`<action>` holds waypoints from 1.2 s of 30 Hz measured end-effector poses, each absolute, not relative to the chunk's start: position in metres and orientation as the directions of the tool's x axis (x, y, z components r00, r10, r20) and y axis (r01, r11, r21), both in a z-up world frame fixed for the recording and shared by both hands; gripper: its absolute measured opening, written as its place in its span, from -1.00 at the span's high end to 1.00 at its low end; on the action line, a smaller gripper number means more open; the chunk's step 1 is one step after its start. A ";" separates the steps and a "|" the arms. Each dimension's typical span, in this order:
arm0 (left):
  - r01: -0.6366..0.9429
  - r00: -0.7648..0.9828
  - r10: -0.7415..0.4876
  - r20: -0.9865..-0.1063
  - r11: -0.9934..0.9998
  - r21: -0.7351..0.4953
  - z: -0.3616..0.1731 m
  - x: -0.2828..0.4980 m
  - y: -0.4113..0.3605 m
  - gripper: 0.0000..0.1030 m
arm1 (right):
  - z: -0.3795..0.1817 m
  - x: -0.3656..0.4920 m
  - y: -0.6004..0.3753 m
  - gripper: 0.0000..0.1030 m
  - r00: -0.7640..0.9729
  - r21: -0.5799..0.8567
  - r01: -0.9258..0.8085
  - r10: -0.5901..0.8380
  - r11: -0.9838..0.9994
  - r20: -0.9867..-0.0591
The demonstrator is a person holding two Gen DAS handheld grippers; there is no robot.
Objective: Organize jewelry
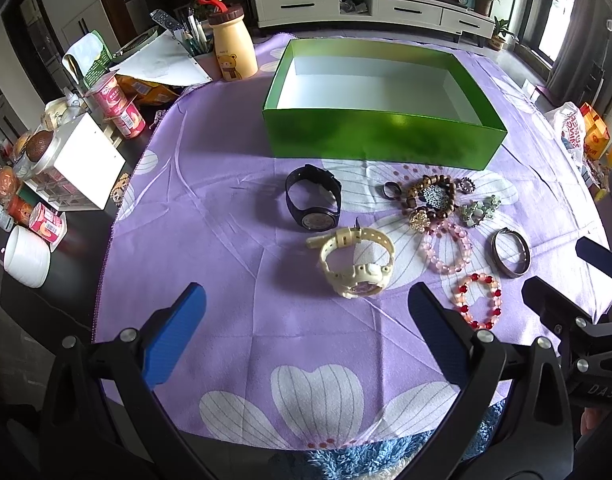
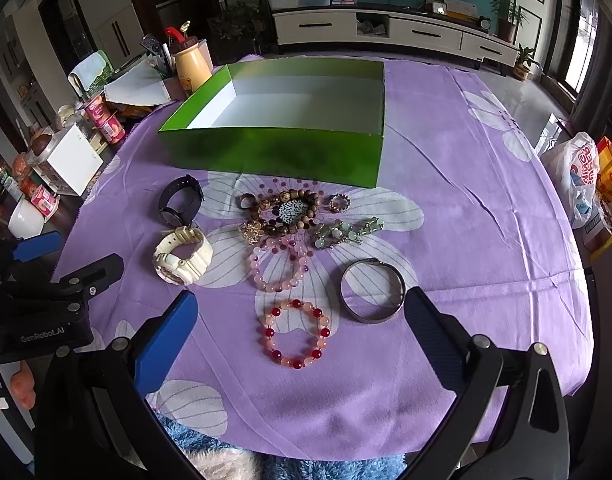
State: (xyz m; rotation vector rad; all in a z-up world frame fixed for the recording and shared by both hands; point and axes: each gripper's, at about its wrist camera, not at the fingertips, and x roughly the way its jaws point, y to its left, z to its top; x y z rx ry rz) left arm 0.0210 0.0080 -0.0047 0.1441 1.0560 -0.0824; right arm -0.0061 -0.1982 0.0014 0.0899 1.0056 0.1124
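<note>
From the left wrist view, the left gripper (image 1: 306, 332) sits at the bottom of the frame, its blue fingers spread wide apart and holding nothing. Above it lies a purple flowered cloth (image 1: 210, 240). A cream watch (image 1: 355, 264) rests at center, a black watch (image 1: 313, 204) just above it, and an open green box (image 1: 381, 138) in the upper middle, with nothing inside it.

From the right wrist view, the right gripper (image 2: 302, 328) is also spread apart, empty. Between its fingers lies a red and pink bead bracelet (image 2: 296, 334). A metal bangle (image 2: 373, 290) lies right of center, near the right finger, and a pink bead bracelet (image 2: 278, 266) lies at center.
</note>
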 end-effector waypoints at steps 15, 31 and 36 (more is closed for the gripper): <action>0.150 0.495 -0.004 -0.869 0.985 0.080 -0.002 0.020 0.005 -0.96 | 0.004 -0.008 -0.200 -0.97 0.534 0.119 -0.050 0.127 0.992 -0.836; 0.156 0.501 -0.013 -0.865 0.985 0.076 -0.002 0.018 0.003 -0.96 | 0.006 -0.009 -0.203 -0.97 0.537 0.119 -0.038 0.121 0.992 -0.835; 0.156 0.500 -0.028 -0.866 0.986 0.058 -0.001 0.018 0.005 -0.96 | 0.006 -0.010 -0.205 -0.97 0.538 0.120 -0.035 0.120 0.992 -0.835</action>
